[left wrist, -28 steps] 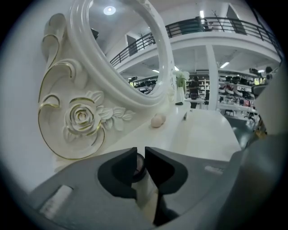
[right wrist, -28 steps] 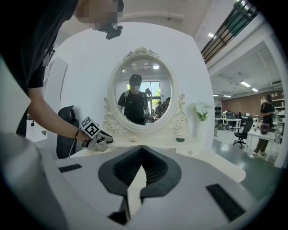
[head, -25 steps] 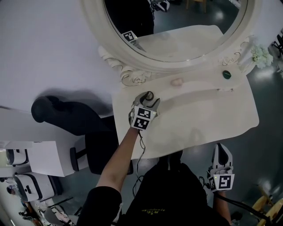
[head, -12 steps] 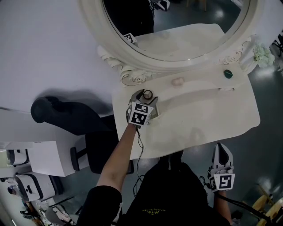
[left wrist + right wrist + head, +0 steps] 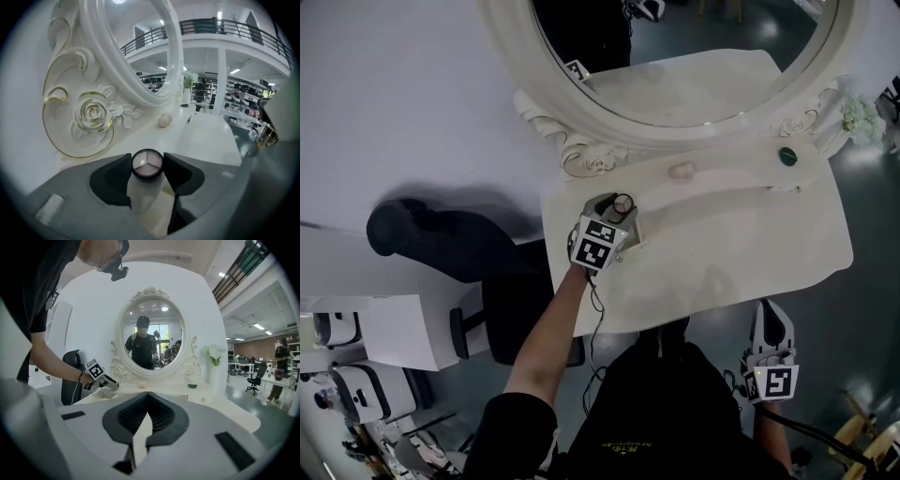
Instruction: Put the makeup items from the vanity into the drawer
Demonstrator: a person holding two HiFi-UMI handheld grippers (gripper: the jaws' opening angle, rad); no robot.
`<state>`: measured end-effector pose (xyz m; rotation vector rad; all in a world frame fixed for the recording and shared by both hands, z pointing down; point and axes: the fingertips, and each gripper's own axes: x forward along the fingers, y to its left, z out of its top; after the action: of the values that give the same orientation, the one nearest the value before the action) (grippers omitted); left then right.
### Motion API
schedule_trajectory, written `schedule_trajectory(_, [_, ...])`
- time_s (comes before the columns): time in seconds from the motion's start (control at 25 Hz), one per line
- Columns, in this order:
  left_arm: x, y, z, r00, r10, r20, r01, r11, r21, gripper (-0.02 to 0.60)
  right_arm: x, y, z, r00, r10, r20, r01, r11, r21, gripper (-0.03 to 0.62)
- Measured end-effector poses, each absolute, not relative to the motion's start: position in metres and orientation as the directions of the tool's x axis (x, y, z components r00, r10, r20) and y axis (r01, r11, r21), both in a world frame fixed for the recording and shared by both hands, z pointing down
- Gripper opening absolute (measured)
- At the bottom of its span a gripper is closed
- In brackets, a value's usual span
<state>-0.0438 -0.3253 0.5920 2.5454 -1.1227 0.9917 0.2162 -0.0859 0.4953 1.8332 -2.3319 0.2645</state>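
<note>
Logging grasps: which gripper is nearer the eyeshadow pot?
Left gripper: its fingers have just been closing around the eyeshadow pot. Right gripper hangs beyond the vanity's front edge.

Open-plan office hall, staged as a bedroom corner: black-railed upper gallery (image 5: 220, 27), strip ceiling lights (image 5: 258, 326), black swivel office chair (image 5: 255, 379), cream carved oval-mirror vanity table (image 5: 750, 234) set inside.

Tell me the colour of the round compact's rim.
Black rim on the compact; best in left gripper view.
</note>
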Motion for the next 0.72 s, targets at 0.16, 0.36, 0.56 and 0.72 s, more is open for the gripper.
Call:
schedule_trajectory(0.16, [-0.055, -0.292, 0.575, 0.512, -0.562, 0.649, -0.684, -0.724, -0.086, 0.222, 0.215, -0.087, 0.495, -0.232, -0.943, 0.238, -0.972, 0.230, -0.036, 0.002])
schedule_trajectory(0.36, [-0.071, -0.253, 0.593, 0.496, -0.488, 0.718, -0.664, -0.746, -0.048, 0.222, 0.203, -0.087, 0.497, -0.262, -0.937, 0.231, -0.965, 0.259, -0.044, 0.002])
schedule_trajectory(0.56, [-0.076, -0.244, 0.609, 0.480, -0.425, 0.767, -0.676, -0.737, 0.015, 0.222, 0.195, -0.087, 0.493, -0.269, -0.936, 0.226, -0.963, 0.265, -0.046, 0.002])
schedule_trajectory(0.72, [-0.080, -0.243, 0.623, 0.451, -0.373, 0.811, -0.699, -0.713, 0.061, 0.222, 0.195, -0.085, 0.495, -0.275, -0.933, 0.232, -0.961, 0.273, -0.041, 0.002])
